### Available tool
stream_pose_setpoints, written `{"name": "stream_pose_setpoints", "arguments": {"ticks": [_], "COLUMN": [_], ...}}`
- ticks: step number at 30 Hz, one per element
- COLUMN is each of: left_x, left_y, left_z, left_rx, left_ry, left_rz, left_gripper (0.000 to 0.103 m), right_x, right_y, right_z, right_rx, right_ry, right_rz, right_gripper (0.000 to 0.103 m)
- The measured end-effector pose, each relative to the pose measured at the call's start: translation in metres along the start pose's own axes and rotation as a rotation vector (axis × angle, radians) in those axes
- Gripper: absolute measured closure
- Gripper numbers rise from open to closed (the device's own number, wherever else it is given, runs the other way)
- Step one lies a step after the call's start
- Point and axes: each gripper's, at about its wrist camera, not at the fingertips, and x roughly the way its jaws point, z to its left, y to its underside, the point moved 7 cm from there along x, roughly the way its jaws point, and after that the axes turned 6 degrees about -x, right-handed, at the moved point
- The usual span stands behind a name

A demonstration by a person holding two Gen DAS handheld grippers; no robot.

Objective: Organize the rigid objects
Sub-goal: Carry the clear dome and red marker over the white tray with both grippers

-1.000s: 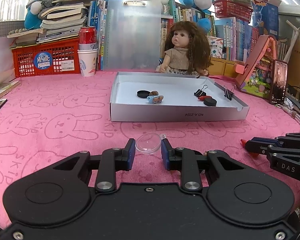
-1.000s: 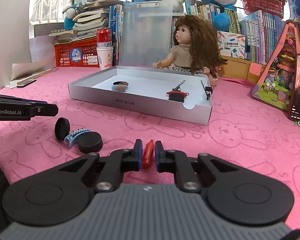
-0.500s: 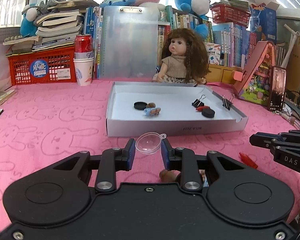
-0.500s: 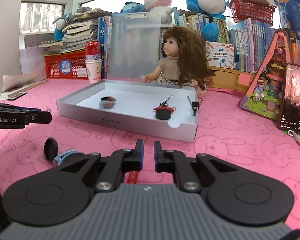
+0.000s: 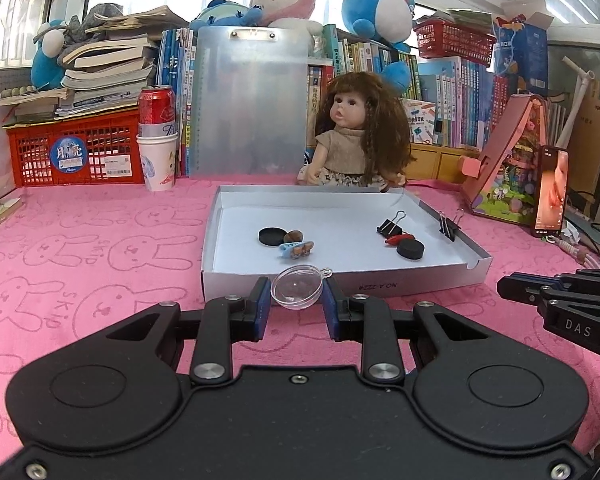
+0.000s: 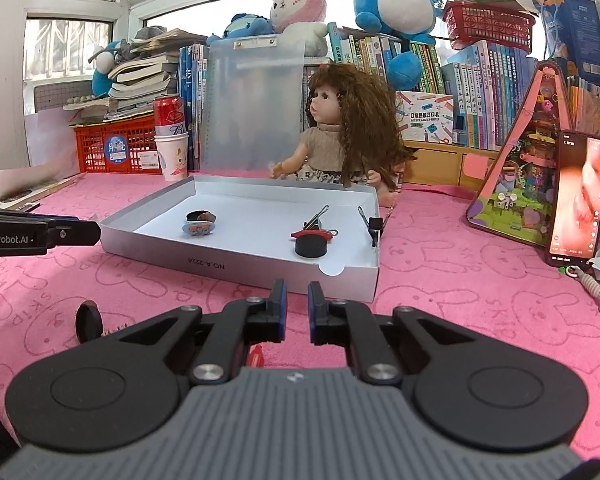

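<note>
My left gripper (image 5: 296, 296) is shut on a clear plastic half-dome (image 5: 297, 286) and holds it just above the pink cloth, in front of the grey tray (image 5: 380, 286). In the tray lie two black discs (image 5: 271, 236), a blue hair clip (image 5: 296, 249), a red clip (image 5: 398, 238) and binder clips (image 5: 390, 226). My right gripper (image 6: 297, 292) is shut with nothing between its pads, near the tray's front right corner (image 6: 340, 270). A red piece (image 6: 256, 356) lies on the cloth under it. A black disc (image 6: 88, 322) stands to its left.
A doll (image 5: 354, 136) sits behind the tray, before a clipboard (image 5: 252, 100) and books. A paper cup with a can (image 5: 158, 140) and a red crate (image 5: 72, 148) stand at the back left. A phone (image 5: 552, 192) and pink toy house (image 5: 512, 168) are on the right.
My left gripper rose and came closer to the tray with the half-dome. The red piece left my right gripper's fingers and now lies on the cloth beneath them.
</note>
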Motion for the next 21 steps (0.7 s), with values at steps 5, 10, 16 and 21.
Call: {"name": "stream_pose_setpoints", "arguments": {"ticks": [5, 10, 16, 21], "left_x": [0.000, 0.003, 0.009, 0.016], "left_y": [0.000, -0.004, -0.013, -0.022], "left_z": [0.000, -0.002, -0.006, -0.009], "left_rx": [0.000, 0.000, 0.008, 0.001], "left_ry": [0.000, 0.002, 0.010, 0.020], "left_rz": [-0.002, -0.010, -0.017, -0.018], "left_gripper": [0.077, 0.077, 0.077, 0.077], "right_x": [0.001, 0.000, 0.002, 0.007], "right_y": [-0.002, -0.004, -0.009, -0.015], "right_z": [-0.001, -0.001, -0.001, -0.003], "right_rx": [0.005, 0.006, 0.008, 0.018], "right_ry": [0.006, 0.011, 0.016, 0.021], "right_rz": [-0.004, -0.012, -0.021, -0.029], "right_gripper": [0.089, 0.089, 0.089, 0.089]}}
